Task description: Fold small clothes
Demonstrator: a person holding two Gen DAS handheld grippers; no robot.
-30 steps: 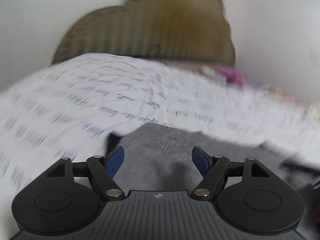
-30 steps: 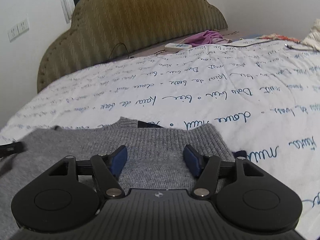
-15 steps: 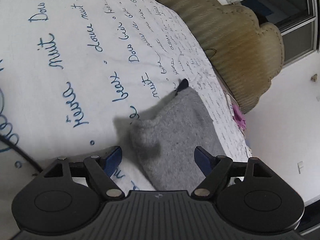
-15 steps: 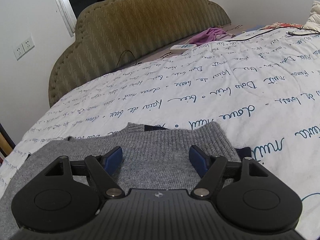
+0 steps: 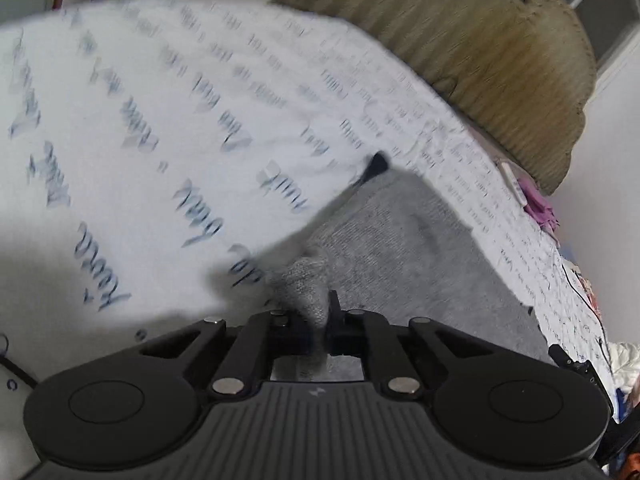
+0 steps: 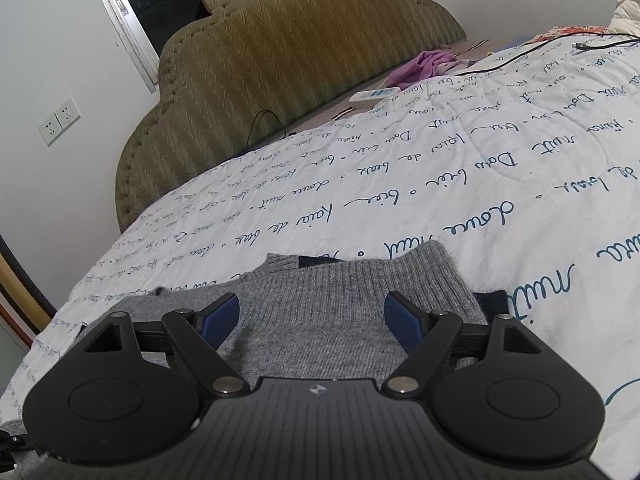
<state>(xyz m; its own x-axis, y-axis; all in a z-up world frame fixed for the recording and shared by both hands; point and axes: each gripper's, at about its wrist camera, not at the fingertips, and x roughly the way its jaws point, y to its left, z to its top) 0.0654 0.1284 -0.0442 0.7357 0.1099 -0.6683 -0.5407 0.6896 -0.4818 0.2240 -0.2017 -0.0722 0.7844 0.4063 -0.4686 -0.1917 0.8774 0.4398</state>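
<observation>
Left claw: we see the left claw (image 5: 320, 320) clenched on a pinched-up fold of the grey knit sweater (image 5: 400, 248); its jaws have just been closing, and the cloth is caught between them.
Right claw: the right claw (image 6: 312, 316) is released, blue pads (image 6: 218, 314) wide apart above the sweater's ribbed edge; its jaws have just been opening, and the knit lies below the gap, not gripped.
Sweater: we note it lies spread on the bed, grey, with a dark navy layer (image 6: 490, 300) showing at its edge in the right wrist view.
Bed cover: white quilt (image 6: 440, 184) printed with blue script, under the sweater; blurred in the left wrist view.
Mid bed: a white remote (image 6: 374, 95) rests near the head of the bed, a purple cloth (image 6: 420, 65) just beyond it, and a black cable (image 6: 532, 50) runs across the quilt.
Far end: olive padded headboard (image 6: 288, 64) against a white wall; a wall socket (image 6: 60, 121) to its left.
</observation>
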